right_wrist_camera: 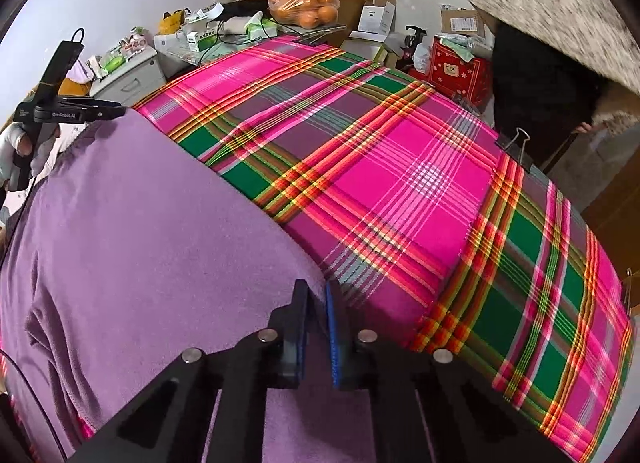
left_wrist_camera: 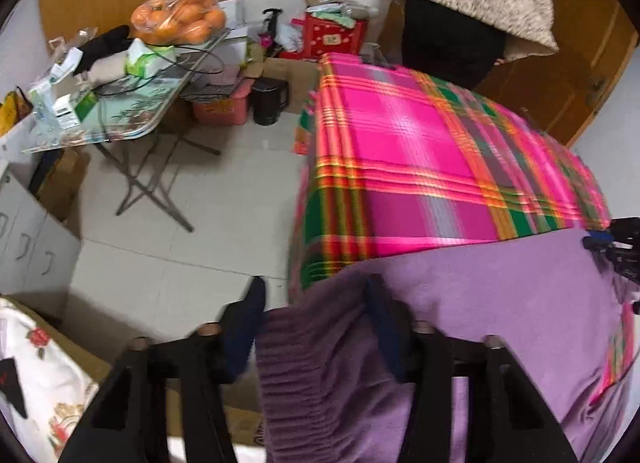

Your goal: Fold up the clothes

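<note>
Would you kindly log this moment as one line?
left tool: straddling purple garment ribbed edge | right tool: shut on garment | surface: plaid cloth | fold: not yet made

Both grippers point steeply downward at the table's near edge. The right gripper [right_wrist_camera: 317, 327] has its jaws drawn nearly together, pinching purple fabric between them. The left gripper [left_wrist_camera: 314, 327], jaws partly apart, straddles a ribbed fold at the table's left corner. A white-gloved hand [right_wrist_camera: 18, 147] grips the left gripper's handle.
</note>
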`<state>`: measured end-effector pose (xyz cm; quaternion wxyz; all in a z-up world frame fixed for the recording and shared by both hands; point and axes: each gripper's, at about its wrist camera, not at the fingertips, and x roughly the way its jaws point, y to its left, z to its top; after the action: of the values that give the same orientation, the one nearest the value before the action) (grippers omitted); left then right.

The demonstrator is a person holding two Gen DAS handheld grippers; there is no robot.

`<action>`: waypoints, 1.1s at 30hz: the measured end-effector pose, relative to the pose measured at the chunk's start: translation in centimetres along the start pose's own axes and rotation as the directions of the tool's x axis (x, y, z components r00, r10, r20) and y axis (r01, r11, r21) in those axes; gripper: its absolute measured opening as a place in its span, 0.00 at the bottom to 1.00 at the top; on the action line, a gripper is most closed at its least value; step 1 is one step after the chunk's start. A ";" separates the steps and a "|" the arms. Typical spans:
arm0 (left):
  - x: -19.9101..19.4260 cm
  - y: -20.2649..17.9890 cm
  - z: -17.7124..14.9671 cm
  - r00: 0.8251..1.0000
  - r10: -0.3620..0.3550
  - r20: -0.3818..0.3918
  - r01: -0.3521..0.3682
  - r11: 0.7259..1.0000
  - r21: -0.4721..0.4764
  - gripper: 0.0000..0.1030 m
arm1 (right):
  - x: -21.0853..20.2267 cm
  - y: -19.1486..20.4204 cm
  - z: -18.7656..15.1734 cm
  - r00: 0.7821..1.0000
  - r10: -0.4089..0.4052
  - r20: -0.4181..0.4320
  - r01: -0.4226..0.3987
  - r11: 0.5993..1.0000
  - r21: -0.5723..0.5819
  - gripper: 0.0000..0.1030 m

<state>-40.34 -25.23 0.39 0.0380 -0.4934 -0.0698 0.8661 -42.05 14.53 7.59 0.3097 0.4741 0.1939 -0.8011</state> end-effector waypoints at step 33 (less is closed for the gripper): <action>-21.0 -3.1 -13.5 0.899 -0.052 0.435 0.049 0.999 0.017 0.03 | -21.5 15.0 -7.9 0.953 -0.098 0.287 0.114 0.993 -0.039 0.05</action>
<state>-18.00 -23.90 11.94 0.0454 -0.2853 -0.0868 0.9534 -19.11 15.02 22.47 0.3038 0.3342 0.1946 -0.8707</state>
